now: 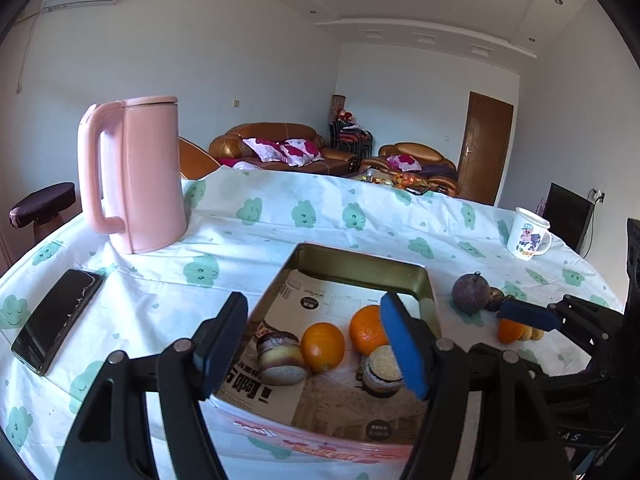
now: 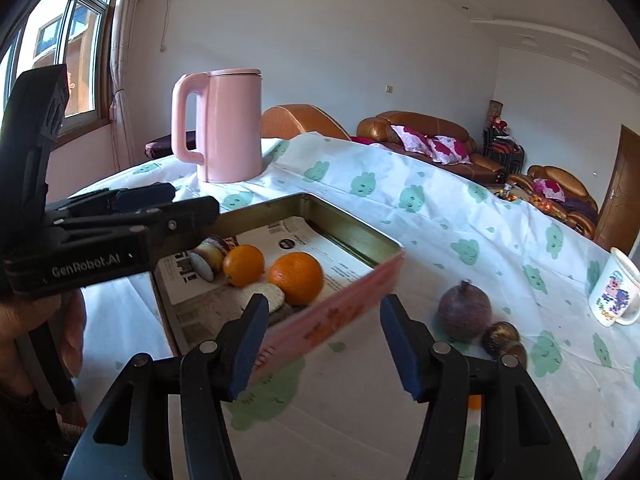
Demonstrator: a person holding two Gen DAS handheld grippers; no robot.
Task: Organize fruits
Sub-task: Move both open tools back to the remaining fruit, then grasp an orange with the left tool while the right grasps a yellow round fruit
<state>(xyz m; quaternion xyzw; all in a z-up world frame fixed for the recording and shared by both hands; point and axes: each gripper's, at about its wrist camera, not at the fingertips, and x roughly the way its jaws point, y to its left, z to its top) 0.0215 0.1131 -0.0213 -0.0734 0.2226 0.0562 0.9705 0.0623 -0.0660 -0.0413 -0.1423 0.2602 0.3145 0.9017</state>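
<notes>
Both the left gripper (image 1: pixel 316 344) and right gripper (image 2: pixel 324 350) hold their jaws wide apart, empty. Two oranges (image 1: pixel 322 346) already lie in the tin box (image 1: pixel 362 266); right of it, a purple fruit (image 2: pixel 464 312) and another orange (image 1: pixel 509 330) remain on the desk (image 1: pixel 160 292), so roughly half looks done.

Pink kettle (image 1: pixel 134 174) at upper left; white cloth (image 1: pixel 320 220) with green cloud faces; two orange oranges (image 1: pixel 322 346) in a pink-sided, gold-lined tin (image 1: pixel 360 270); dark purple fruit (image 1: pixel 471 293) at right; blue pads (image 1: pixel 404 346).
</notes>
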